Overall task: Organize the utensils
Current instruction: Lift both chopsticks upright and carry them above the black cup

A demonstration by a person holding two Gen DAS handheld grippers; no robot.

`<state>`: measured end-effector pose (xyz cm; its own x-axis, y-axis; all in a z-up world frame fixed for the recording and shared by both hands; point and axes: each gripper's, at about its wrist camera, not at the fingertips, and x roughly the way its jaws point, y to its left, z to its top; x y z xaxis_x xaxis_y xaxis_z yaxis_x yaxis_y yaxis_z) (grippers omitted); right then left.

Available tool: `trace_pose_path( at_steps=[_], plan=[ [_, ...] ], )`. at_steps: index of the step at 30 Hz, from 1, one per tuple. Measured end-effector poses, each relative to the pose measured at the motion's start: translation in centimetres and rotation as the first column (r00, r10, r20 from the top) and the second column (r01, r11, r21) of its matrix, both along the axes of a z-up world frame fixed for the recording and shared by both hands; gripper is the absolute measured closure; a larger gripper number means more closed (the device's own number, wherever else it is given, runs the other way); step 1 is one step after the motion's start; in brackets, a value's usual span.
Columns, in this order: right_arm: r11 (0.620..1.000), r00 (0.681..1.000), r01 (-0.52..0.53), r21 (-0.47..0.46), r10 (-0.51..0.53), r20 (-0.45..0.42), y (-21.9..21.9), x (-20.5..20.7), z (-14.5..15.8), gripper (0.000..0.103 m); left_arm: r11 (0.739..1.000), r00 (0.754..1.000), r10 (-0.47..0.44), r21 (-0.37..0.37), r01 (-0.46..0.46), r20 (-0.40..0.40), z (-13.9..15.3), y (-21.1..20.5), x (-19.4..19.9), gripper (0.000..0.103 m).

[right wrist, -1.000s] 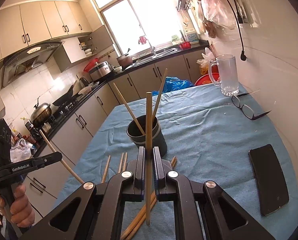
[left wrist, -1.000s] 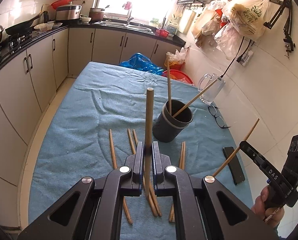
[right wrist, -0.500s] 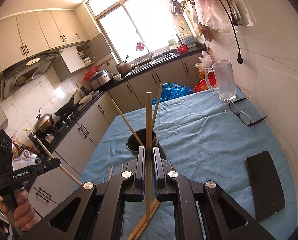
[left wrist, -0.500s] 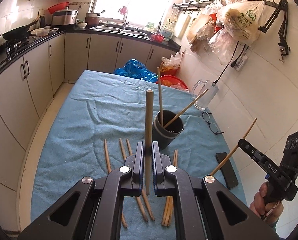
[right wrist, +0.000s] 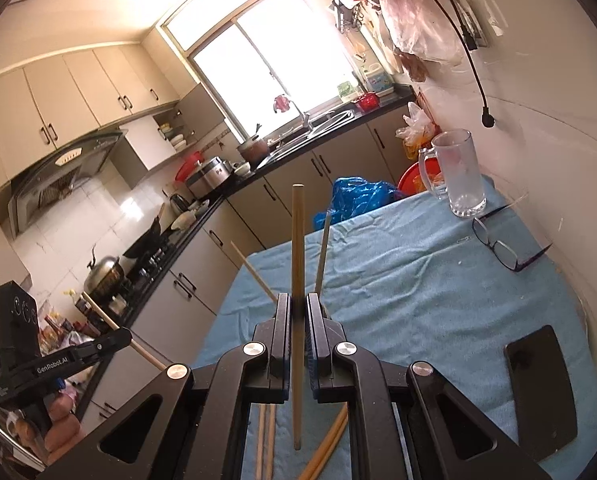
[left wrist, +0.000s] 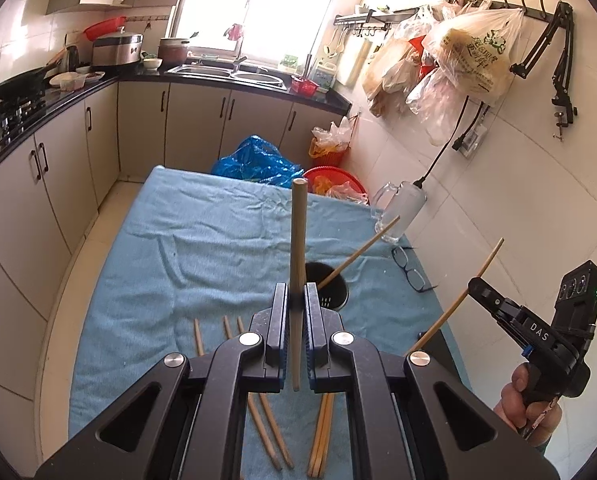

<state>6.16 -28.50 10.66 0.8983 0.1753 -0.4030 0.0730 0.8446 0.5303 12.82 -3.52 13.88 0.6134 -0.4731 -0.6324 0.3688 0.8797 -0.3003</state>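
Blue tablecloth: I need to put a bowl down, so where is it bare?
The far half of the tablecloth, beyond the black holder, is bare. A smaller patch lies between the glasses and the phone. Loose chopsticks crowd the near edge, under both hand-held grippers.

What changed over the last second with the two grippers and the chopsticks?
Both grippers rose and drew back from the holder, which now sits lower, partly hidden behind the fingers. The left gripper and right gripper each stay shut on a chopstick; loose chopsticks haven't moved.
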Motion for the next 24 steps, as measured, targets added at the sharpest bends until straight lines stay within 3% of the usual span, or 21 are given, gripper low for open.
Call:
trace_pose_path(
  at_steps=[14, 20, 24],
  plan=[
    [0.995, 0.994, 0.07, 0.072, -0.076, 0.076, -2.4, 4.1, 3.7, 0.096, 0.998, 0.998, 0.021, -0.064, -0.017, 0.057, 4.0, -1.6, 5.0, 0.096],
    [0.992, 0.986, 0.125, 0.009, -0.125, 0.108, -1.7, 6.5, 4.6, 0.096, 0.994, 0.999, 0.033, -0.105, -0.03, 0.026, 2.8, -2.6, 8.2, 0.096],
    [0.989, 0.984, 0.147, -0.02, -0.144, 0.102, -1.2, 8.2, 3.6, 0.096, 0.996, 0.999, 0.035, -0.081, -0.036, -0.014, 0.7, -3.8, 10.0, 0.096]
  ],
)
